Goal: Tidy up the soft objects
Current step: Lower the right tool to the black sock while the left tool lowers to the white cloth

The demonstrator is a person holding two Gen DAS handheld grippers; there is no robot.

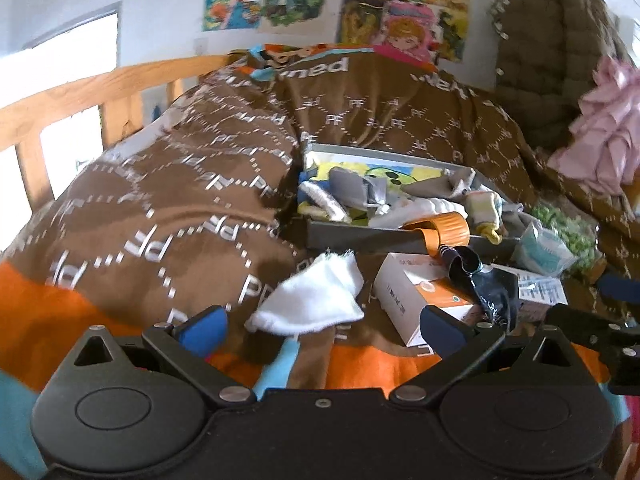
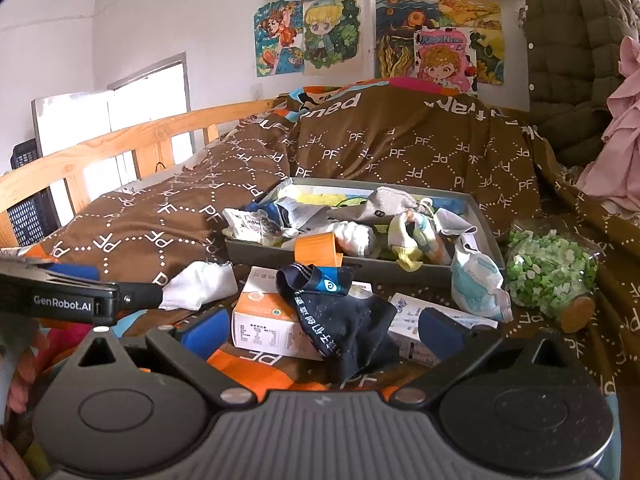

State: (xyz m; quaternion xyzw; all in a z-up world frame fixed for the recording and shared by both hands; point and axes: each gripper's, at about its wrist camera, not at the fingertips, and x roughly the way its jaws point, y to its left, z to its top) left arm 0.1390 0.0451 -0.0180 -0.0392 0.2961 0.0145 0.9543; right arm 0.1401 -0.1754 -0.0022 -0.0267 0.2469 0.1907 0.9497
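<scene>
A white sock [image 1: 316,300] lies on the brown quilt, just ahead of my open left gripper [image 1: 320,330]; it also shows in the right wrist view [image 2: 200,285]. A dark navy sock [image 2: 340,312] lies draped over a white and orange box [image 2: 272,320], between the fingers of my open right gripper [image 2: 320,334]; the sock also shows in the left wrist view [image 1: 484,284]. Behind them stands a grey tray [image 2: 360,264] holding several socks and an orange band [image 2: 318,248]; the tray's front wall also shows in the left wrist view [image 1: 360,238].
A bag of green and white bits [image 2: 550,270] and a pale blue packet [image 2: 476,280] lie right of the tray. A wooden bed rail [image 2: 120,140] runs along the left. A green padded coat [image 2: 576,48] and pink cloth [image 2: 624,136] hang at the right.
</scene>
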